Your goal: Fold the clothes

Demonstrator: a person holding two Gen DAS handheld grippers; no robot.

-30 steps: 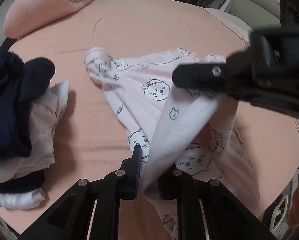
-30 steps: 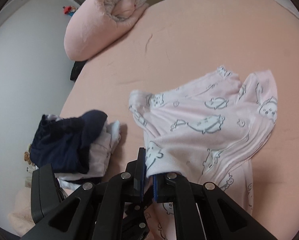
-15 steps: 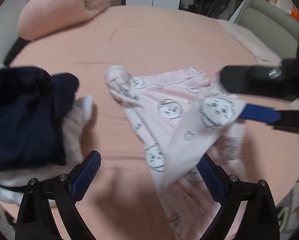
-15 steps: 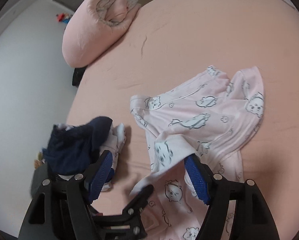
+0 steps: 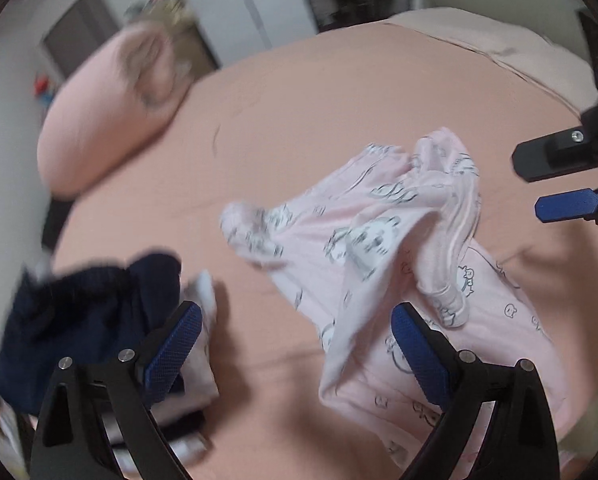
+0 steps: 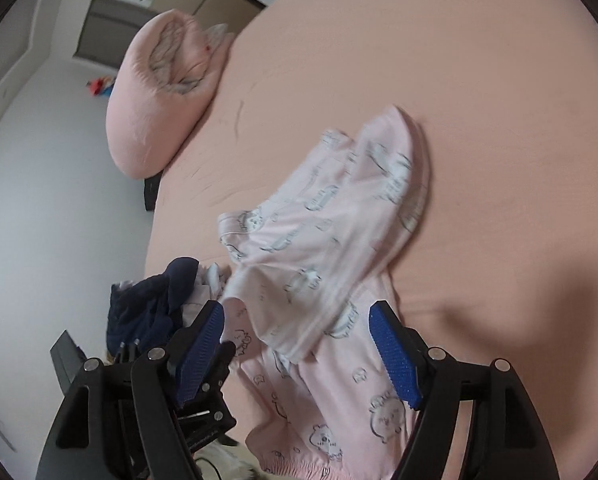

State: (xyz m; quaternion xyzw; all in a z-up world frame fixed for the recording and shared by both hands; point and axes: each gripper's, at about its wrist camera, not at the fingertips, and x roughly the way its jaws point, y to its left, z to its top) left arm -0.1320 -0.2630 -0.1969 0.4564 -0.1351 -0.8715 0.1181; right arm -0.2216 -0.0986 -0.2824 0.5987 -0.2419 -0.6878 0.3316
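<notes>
Between and beyond the spread jaws of the left gripper (image 5: 295, 344) lies the pink printed garment (image 5: 383, 248), crumpled on the peach bed sheet (image 5: 339, 92). Both jaws stand wide apart and pinch nothing; the blue pads (image 5: 417, 354) are bare. One loose flap of the garment hangs down between the jaws, closer to the right-hand jaw, with no visible contact. Behind the left-hand jaw sits a pile of dark navy and white clothes (image 5: 87, 320).

The right gripper (image 6: 297, 350) also has its jaws spread and empty. The garment (image 6: 323, 240) lies ahead of and between them, its lower part with the elastic waistband passing beneath the right-hand jaw. Left of the left-hand jaw, the navy pile (image 6: 151, 308) sits just beside the garment's edge. A rolled pink duvet (image 6: 159, 96) rests far ahead and to the left, well apart from the garment.

In the left wrist view the right gripper appears at the far right, above the sheet, jaws parted.
</notes>
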